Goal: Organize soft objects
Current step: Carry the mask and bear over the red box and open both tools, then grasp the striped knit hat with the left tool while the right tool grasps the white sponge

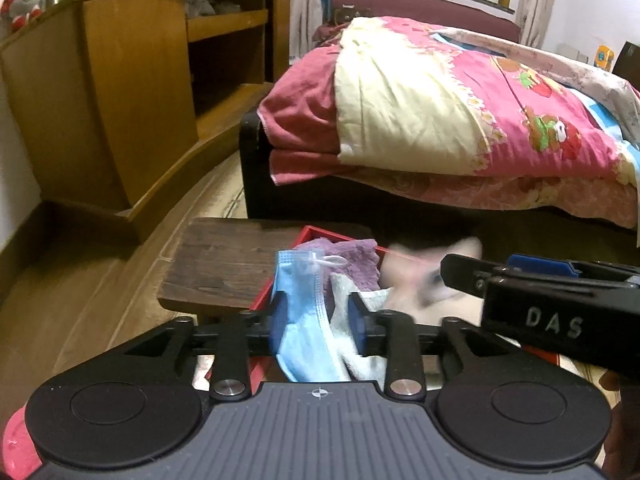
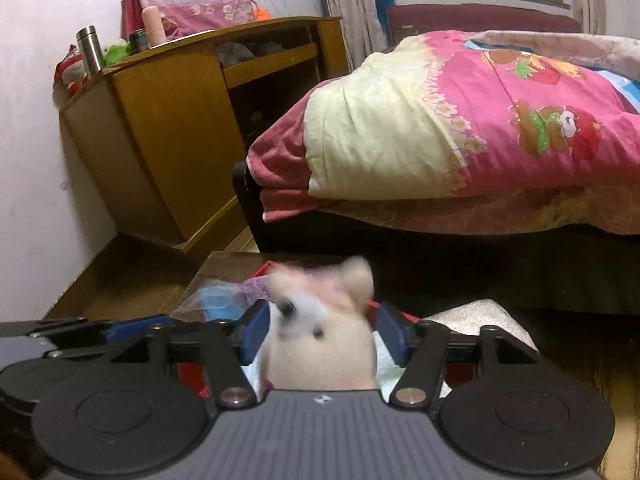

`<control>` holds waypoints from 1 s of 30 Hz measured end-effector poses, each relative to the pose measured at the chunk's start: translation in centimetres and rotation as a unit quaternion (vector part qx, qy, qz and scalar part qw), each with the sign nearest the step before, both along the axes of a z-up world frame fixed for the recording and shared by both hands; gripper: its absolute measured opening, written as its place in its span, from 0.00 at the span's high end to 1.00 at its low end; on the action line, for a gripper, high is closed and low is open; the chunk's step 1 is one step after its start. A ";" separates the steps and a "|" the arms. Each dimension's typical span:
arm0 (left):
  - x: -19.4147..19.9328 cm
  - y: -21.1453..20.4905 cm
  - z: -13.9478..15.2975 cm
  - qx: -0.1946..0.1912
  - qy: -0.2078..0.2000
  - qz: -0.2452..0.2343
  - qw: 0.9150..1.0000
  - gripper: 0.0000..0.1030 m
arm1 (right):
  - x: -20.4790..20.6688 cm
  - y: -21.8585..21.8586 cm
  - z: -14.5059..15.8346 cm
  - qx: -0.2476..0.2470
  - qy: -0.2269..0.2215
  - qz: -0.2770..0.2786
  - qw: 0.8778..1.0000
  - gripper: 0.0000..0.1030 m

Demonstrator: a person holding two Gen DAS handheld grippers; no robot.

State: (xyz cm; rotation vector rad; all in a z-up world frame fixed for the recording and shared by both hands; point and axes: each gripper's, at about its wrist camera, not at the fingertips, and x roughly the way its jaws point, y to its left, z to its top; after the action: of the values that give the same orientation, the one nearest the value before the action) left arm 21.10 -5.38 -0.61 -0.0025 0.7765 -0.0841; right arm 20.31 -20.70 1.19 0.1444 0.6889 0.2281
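Left gripper [image 1: 318,320]: black linkage arms showing silver screws, blue pads, grey ribbed housing at frame bottom.
Right gripper [image 2: 320,332]: wearing identical colours; white "DAS" lettering showing.

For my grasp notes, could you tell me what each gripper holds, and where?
Apparently nothing: blue mask loose in the open left gripper, plush toy loose in the open right gripper.

Mask [image 1: 304,320] and towels [image 1: 356,268] in box [image 1: 262,304]

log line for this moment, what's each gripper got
left gripper: open, mask between pads | right gripper: open, plush between pads | both over red box
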 end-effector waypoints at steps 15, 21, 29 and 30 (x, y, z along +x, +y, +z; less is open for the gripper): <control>-10.0 2.3 3.2 -0.015 0.014 -0.041 0.999 0.48 | -8.9 -0.1 1.4 0.037 0.008 0.042 0.998 0.66; -15.0 4.0 2.1 -0.031 0.051 -0.048 0.997 0.47 | -13.3 0.8 0.4 0.025 0.039 0.078 0.996 0.66; -15.4 4.6 -1.4 -0.013 0.109 -0.024 0.994 0.44 | -17.3 1.2 -2.4 0.020 0.097 0.084 0.992 0.66; -15.3 4.4 -2.2 -0.010 0.122 -0.022 0.992 0.43 | -17.4 1.1 -2.6 0.022 0.100 0.082 0.991 0.66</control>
State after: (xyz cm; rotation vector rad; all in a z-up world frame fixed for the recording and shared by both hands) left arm 5.85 -1.03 -2.82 -0.0136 1.0202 -0.1356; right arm 2.91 -19.58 -1.45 0.1542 0.8967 0.3913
